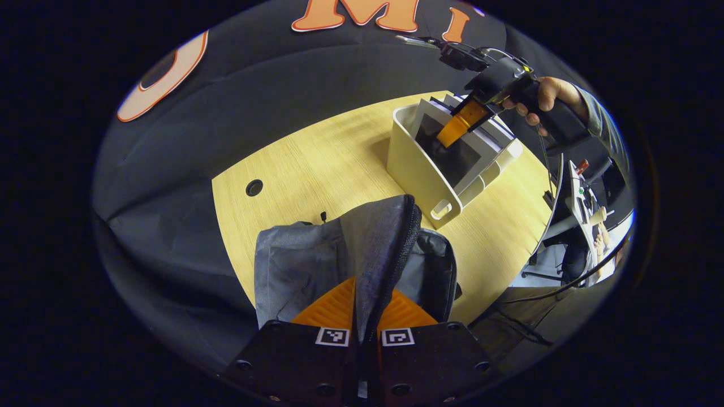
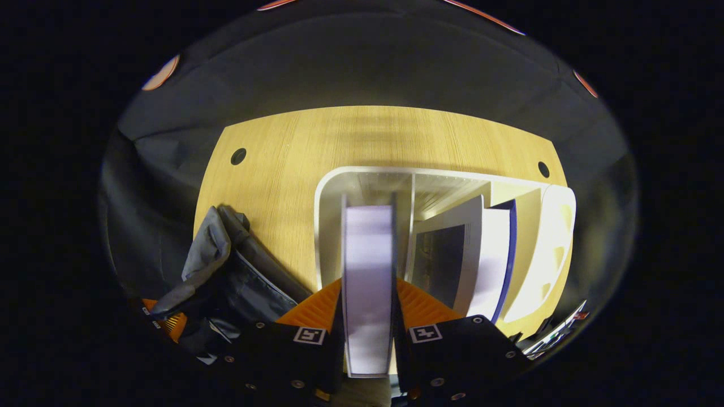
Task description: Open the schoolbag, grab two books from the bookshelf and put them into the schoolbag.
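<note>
A grey schoolbag (image 1: 305,265) lies on the wooden table, its zipped flap (image 1: 384,243) pulled up. My left gripper (image 1: 365,305) is shut on that flap's edge. A cream bookshelf (image 1: 418,169) stands behind the bag with books (image 1: 452,152) leaning inside. In the left gripper view my right gripper (image 1: 461,121) reaches down into the shelf, held by a hand (image 1: 546,96). In the right gripper view my right gripper (image 2: 367,305) is shut on an upright book (image 2: 367,271), seen edge-on in the shelf's left slot. More books (image 2: 481,254) lean in the neighbouring slot. The schoolbag (image 2: 226,271) sits lower left.
The wooden table (image 1: 317,158) has cable holes (image 1: 254,187) near its far corners. Black cloth walls surround it on the far and left sides. Past the table's right edge I see an office chair and desk clutter (image 1: 582,209).
</note>
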A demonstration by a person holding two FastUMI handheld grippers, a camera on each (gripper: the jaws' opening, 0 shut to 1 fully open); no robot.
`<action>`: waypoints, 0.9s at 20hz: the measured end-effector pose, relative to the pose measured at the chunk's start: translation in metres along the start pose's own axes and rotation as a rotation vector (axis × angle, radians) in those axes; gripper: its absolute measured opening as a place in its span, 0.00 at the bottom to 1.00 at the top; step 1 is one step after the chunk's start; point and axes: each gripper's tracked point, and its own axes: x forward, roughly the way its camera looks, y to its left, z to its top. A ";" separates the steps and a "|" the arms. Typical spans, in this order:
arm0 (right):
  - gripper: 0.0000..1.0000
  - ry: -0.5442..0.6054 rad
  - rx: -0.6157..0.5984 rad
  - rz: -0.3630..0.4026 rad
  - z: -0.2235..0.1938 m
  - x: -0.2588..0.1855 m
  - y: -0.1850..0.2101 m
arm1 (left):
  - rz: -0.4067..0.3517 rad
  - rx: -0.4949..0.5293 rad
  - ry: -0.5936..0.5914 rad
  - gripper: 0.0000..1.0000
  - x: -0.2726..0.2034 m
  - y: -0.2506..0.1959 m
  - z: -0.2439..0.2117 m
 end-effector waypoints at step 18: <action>0.35 -0.269 0.201 0.260 -0.019 -0.151 -0.037 | 0.007 -0.048 -0.009 0.07 0.003 -0.005 -0.008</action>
